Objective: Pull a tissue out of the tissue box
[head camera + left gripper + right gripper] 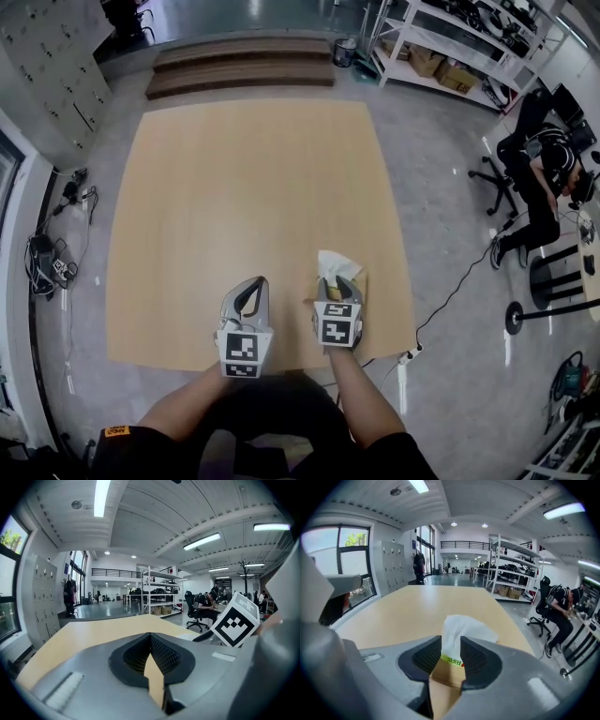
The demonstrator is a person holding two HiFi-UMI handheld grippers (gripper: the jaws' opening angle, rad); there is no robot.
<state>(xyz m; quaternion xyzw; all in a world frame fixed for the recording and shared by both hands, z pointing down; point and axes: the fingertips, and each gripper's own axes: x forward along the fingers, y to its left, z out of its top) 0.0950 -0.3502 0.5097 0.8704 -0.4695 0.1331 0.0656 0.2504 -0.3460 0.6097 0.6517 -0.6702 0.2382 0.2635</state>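
Head view: box (354, 281) sits on the table (244, 187) by the near edge, toward the right corner, with a white tissue (336, 265) standing up out of its top. Right gripper (336, 284) is at the box. In the right gripper view I see its jaws spread wide, the tissue between them, nothing clamped. Left gripper (255, 281) is just left of the box, tips together, empty.
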